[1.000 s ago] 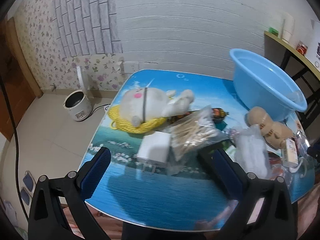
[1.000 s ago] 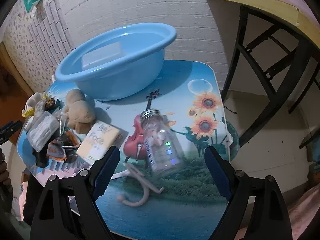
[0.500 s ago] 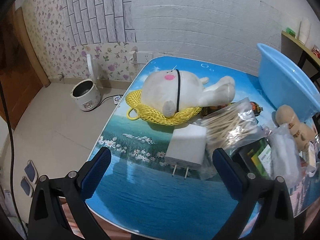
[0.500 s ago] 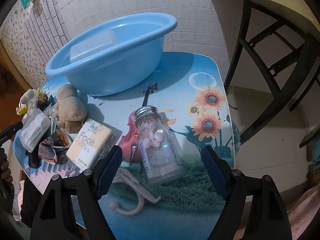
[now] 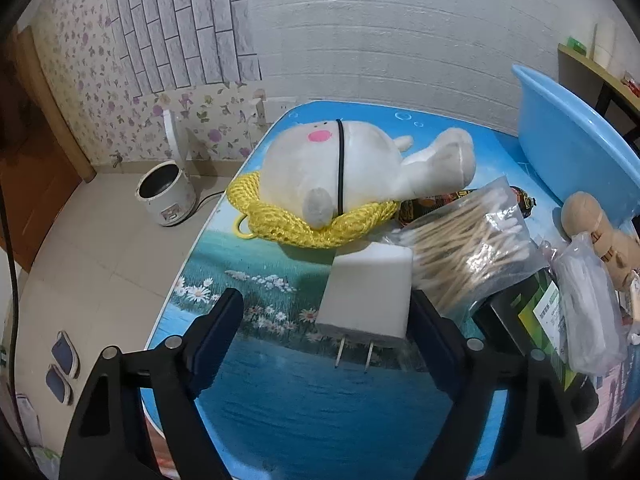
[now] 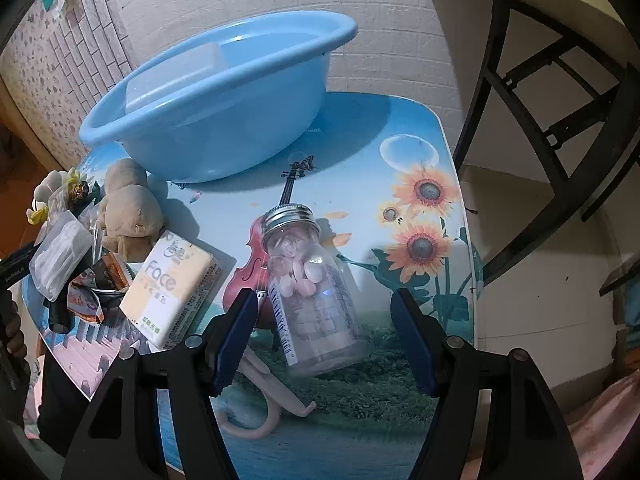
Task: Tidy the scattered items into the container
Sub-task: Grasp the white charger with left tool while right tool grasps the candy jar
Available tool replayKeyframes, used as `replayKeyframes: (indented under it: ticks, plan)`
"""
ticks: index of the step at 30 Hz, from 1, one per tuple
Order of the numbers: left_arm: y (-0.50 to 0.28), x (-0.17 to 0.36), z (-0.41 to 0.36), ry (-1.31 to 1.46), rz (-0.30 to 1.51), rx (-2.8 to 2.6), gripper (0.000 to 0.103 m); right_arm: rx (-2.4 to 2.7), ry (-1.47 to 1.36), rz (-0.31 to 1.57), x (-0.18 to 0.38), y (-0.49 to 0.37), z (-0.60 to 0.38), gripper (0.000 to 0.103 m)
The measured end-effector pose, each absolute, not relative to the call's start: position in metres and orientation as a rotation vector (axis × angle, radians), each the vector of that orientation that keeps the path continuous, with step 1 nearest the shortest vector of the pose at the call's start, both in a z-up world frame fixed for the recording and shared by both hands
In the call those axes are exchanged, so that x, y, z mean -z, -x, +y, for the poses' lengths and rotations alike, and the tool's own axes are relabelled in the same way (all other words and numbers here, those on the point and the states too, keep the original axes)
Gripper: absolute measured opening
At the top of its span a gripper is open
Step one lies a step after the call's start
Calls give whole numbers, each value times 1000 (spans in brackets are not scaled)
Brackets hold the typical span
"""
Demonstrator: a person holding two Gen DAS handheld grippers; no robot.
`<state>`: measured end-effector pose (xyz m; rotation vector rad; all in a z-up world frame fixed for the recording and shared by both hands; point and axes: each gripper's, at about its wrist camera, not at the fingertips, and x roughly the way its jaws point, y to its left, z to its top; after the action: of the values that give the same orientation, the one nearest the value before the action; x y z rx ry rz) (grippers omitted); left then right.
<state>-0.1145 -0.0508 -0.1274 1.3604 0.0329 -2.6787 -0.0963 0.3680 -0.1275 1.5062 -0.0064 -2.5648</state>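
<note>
The left tongs (image 5: 326,328) are spread wide around the white charger (image 5: 370,296), which lies flat on the tabletop (image 5: 320,408) with its prongs pointing back at them. The right tongs (image 6: 324,330), also spread and empty, straddle the jar (image 6: 314,292), whose long axis runs away toward the blue basin (image 6: 224,100).
</note>
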Motion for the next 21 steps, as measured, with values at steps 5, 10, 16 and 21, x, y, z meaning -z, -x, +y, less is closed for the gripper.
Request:
replayKeyframes:
  ticks: [5,10,16,21]
  plan:
    - [111,130,-55,-1324,49,2713,84,2570,-1499,17,127,96,365,64]
    - [108,132,-61,-1317,121,2726,86,2581,-1481,105,127,92,358,53]
    - [106,129,-69,-1327,108,2740,87,2581,-1478,110,126,91,356,43]
    - [104,132,-73,-1324,114,2731,87,2575,-1474,122,127,89,355,43]
